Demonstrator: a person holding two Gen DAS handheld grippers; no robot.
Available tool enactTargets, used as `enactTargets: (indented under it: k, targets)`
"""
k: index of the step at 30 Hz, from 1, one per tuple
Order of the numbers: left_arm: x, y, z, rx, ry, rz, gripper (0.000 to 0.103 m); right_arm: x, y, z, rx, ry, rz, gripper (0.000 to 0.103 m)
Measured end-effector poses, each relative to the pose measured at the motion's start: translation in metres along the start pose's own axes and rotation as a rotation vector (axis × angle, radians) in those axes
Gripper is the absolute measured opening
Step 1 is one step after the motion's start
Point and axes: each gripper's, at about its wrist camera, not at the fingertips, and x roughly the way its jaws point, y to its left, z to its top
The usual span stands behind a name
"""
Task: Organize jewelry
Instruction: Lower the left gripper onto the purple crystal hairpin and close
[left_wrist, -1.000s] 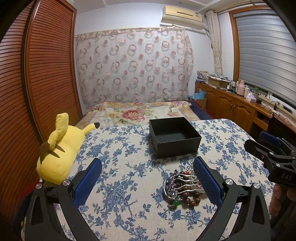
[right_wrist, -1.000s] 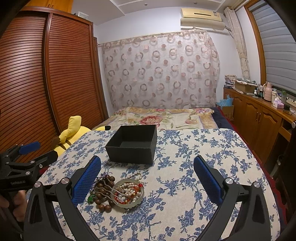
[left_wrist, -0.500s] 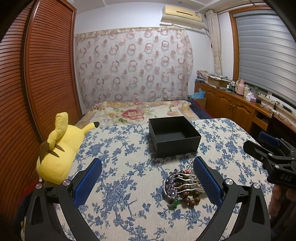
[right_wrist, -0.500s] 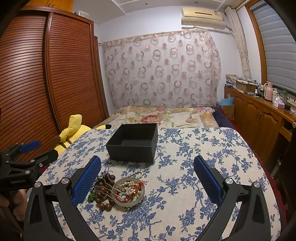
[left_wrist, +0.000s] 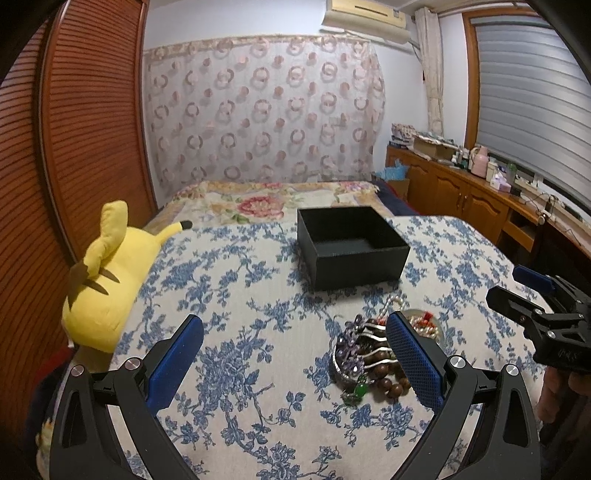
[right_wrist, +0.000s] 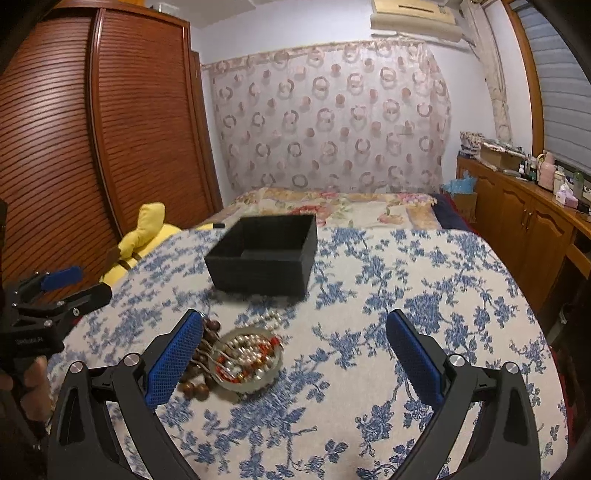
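Observation:
A pile of jewelry (left_wrist: 364, 354) lies on the blue-flowered tablecloth: a silver dish of pearl and red beads (right_wrist: 246, 359), brown wooden beads (right_wrist: 195, 387), silver bangles and a green pendant (left_wrist: 359, 389). An empty black open box (left_wrist: 351, 243) stands just behind it, also in the right wrist view (right_wrist: 264, 254). My left gripper (left_wrist: 295, 360) is open and empty, its right finger over the pile. My right gripper (right_wrist: 293, 356) is open and empty, its left finger beside the dish.
A yellow plush toy (left_wrist: 107, 273) lies at the table's left edge. A bed (left_wrist: 266, 195) lies behind the table, a wooden wardrobe (right_wrist: 92, 147) on the left, and a cluttered wooden sideboard (left_wrist: 480, 192) on the right.
Both grippers have moved forward and lower toward the jewelry pile, the right one more so. Both stay open. Nothing on the table has moved.

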Motion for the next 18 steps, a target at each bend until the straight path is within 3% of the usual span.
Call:
enactTargets:
  k: [13, 18]
  targets:
    - [0.039, -0.002, -0.015, -0.011, 0.112, -0.118, 0.095, 0.034, 0.004, -0.03, -0.079, 0.189, 0.069, 0.067]
    - [0.057, -0.003, -0.018, -0.037, 0.172, -0.201, 0.071, 0.041, 0.013, -0.038, -0.109, 0.217, 0.105, 0.065]
